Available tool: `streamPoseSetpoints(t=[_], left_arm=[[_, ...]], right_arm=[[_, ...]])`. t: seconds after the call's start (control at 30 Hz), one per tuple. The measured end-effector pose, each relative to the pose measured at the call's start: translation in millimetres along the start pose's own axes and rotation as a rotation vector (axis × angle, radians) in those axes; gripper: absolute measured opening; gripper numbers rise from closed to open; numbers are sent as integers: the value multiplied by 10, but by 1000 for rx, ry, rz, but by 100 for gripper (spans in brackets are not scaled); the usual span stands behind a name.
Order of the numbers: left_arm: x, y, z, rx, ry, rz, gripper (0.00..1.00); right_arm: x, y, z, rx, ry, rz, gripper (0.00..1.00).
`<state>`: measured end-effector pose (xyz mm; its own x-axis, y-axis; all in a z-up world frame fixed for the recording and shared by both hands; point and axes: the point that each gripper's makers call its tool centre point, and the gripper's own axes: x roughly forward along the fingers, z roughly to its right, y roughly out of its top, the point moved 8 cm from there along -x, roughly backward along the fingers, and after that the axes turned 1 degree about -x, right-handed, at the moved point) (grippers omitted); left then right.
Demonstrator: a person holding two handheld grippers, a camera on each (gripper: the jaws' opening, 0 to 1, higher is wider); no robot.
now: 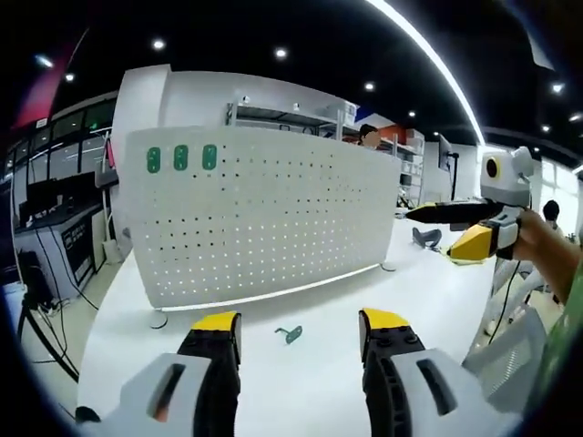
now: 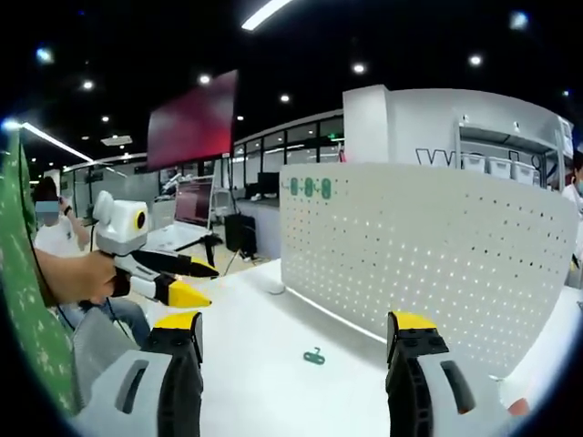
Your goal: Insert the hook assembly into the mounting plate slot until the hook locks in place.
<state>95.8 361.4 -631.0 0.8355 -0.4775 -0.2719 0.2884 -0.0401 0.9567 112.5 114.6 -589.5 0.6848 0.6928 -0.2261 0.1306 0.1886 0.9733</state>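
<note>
- Both grippers, left (image 1: pixel 299 330) & right (image 2: pixel 298 332), have fingers wide open, holding nothing.
- Small green hook (image 1: pixel 291 334) lies flat on tabletop (image 1: pixel 301 382): fingers may slip off it.
- Pegboard (image 1: pixel 264 218) holes are small; hook may miss the slot.

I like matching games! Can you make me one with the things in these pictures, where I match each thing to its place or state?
Things:
1. small green hook
2. white pegboard
3. three green tags
4. left hand-held gripper

Places or states:
A. standing upright on the white table
B. open, holding nothing
C. lying flat on the table in front of the board
D. in a row at the board's top corner

Pairs: 1-C, 2-A, 3-D, 4-B
</note>
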Motion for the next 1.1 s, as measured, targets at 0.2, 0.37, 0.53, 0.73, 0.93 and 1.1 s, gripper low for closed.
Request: streamPoseSetpoints(t=[0.2, 0.37, 0.53, 0.73, 0.93, 1.1], left_arm=[[-49, -85, 32, -7, -5, -20, 53], [-80, -121, 53, -15, -7, -31, 53], [-94, -157, 69, -22, -8, -41, 53], [-98, -202, 98, -29, -8, -56, 53], [-89, -246, 116, -38, -7, -71, 53], [-75, -287, 129, -48, -8, -86, 52]], right_arm=[[143, -183, 78, 17, 29, -57, 84], [276, -346, 139, 23, 54, -101, 82], [450, -530, 232, 17, 80, -149, 79], [622, -706, 311, 29, 108, -190, 78], [782, -830, 375, 30, 140, -222, 77], [946, -974, 457, 44, 165, -262, 76]])
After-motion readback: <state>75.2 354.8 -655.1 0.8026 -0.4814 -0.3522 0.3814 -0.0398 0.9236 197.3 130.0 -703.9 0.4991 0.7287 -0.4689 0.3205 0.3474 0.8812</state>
